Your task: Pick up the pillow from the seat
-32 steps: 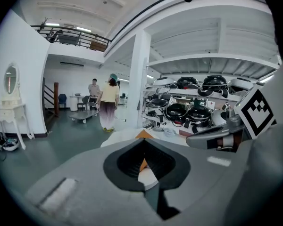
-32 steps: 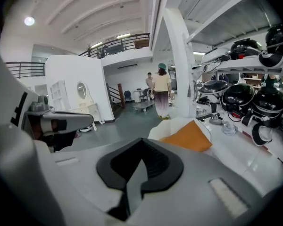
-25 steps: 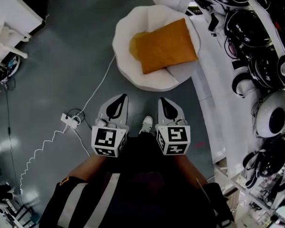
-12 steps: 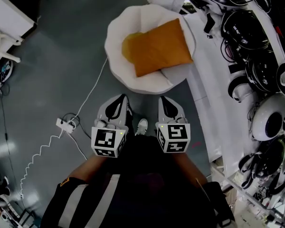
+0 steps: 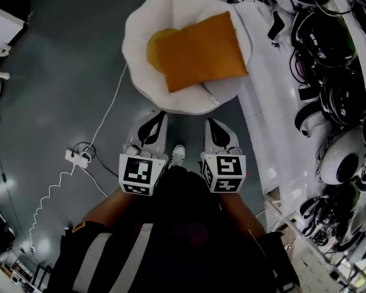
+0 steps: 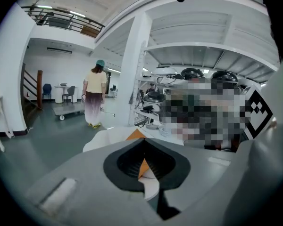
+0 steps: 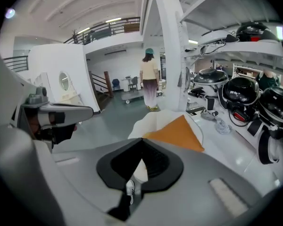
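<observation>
An orange pillow point(image 5: 196, 52) lies flat in a round white seat point(image 5: 137, 35) on the floor, ahead of both grippers. Its corner shows in the right gripper view point(image 7: 178, 133) and as a sliver in the left gripper view point(image 6: 136, 135). My left gripper point(image 5: 160, 116) is shut and empty, held short of the seat's near rim. My right gripper point(image 5: 209, 122) is also shut with nothing in it, side by side with the left one. Neither touches the seat or the pillow.
A white table point(image 5: 265, 112) with black cables and helmets point(image 5: 341, 157) runs along the right. A white coiled cable and power strip point(image 5: 78, 157) lie on the grey floor at the left. A person point(image 7: 150, 78) stands far off in the hall. My shoe point(image 5: 178, 154) shows between the grippers.
The seat and pillow have slid up and left in the head view and look larger, as I have come closer. Both grippers stay shut, side by side.
</observation>
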`<action>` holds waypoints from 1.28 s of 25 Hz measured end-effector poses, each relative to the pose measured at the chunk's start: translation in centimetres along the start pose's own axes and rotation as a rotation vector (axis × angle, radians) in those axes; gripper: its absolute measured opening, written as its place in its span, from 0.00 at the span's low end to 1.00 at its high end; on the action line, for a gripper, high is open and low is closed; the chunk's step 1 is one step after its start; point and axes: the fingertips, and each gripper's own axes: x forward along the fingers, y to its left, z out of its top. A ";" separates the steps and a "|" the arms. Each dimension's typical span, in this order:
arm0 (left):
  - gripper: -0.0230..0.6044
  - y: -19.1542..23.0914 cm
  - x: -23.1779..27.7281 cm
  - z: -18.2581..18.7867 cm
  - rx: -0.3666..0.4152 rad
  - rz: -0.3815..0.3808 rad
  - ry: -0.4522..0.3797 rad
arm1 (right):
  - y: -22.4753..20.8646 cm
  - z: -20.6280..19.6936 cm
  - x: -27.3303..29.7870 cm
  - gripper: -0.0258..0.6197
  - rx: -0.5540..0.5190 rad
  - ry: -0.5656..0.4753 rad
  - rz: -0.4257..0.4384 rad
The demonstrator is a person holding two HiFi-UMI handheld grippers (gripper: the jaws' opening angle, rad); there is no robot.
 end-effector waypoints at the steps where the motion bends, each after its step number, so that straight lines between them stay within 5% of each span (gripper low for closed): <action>1: 0.04 0.4 0.8 0.0 0.000 -0.006 0.008 | -0.3 0.1 0.7 0.04 0.003 0.010 -0.006; 23: 0.05 9.5 13.8 -5.3 -0.097 -0.104 0.135 | -7.8 0.5 14.5 0.04 -0.046 0.219 -0.150; 32: 0.14 10.2 19.2 -11.3 -0.155 -0.049 0.186 | -11.6 -2.9 20.0 0.04 -0.125 0.294 -0.122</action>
